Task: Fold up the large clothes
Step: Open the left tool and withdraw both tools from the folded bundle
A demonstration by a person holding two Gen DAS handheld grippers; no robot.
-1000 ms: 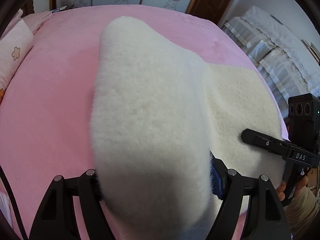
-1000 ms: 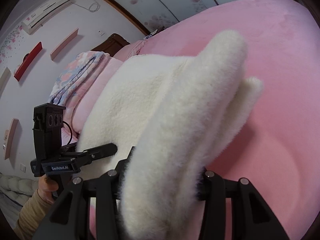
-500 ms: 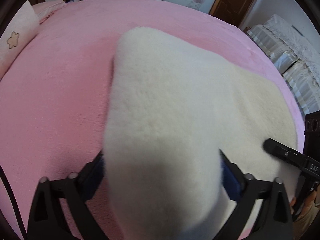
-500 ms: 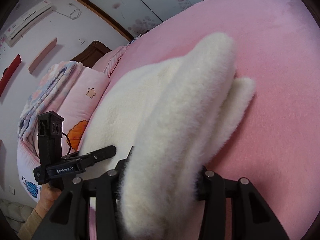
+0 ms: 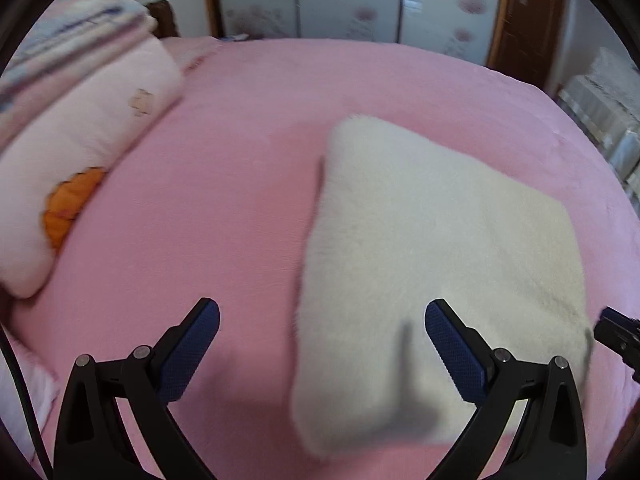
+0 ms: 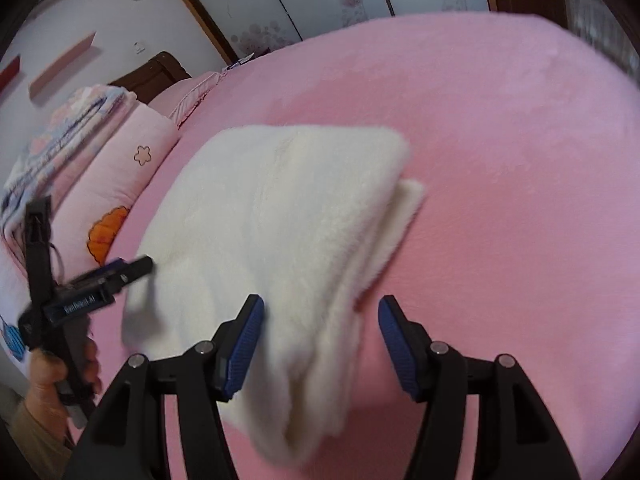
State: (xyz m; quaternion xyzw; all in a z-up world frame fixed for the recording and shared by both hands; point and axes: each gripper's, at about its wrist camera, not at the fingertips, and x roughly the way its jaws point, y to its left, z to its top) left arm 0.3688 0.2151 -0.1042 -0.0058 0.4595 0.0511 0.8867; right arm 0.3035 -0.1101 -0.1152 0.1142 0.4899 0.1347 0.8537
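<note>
While I am logging this station from my remote seat, I am listing items from largest down.

Item one: pink bed (image 5: 248,208), filling both views and carrying everything else.

Item two: white fleece garment (image 5: 432,264), lying folded on the bed at about 3 o'clock from centre in the left wrist view, and running from centre toward 6 o'clock in the right wrist view (image 6: 288,240). A lower layer is peeking out past the upper one at its far right corner, so the layers are not sitting flush.

Item three: pink pillow (image 5: 80,168) with a striped quilt (image 5: 68,36) stacked on it, sitting at 9 to 10 o'clock, well apart from the garment.

Item four: left gripper (image 5: 322,354), jaws spread wide and gripping nothing, its right finger hanging over the garment's near edge, its left finger over bare bed.

Item five: right gripper (image 6: 320,344), jaws likewise spread wide, straddling the garment's near right edge without pinching it; whether the pads are brushing the pile I cannot tell.

Step in hand, as I am judging it: a fold is lying laid down and both tools are standing free of the cloth. The next move is probably calling for either squaring the offset corner or taking fresh grips on one edge for a further fold, closing on all layers together.
</note>
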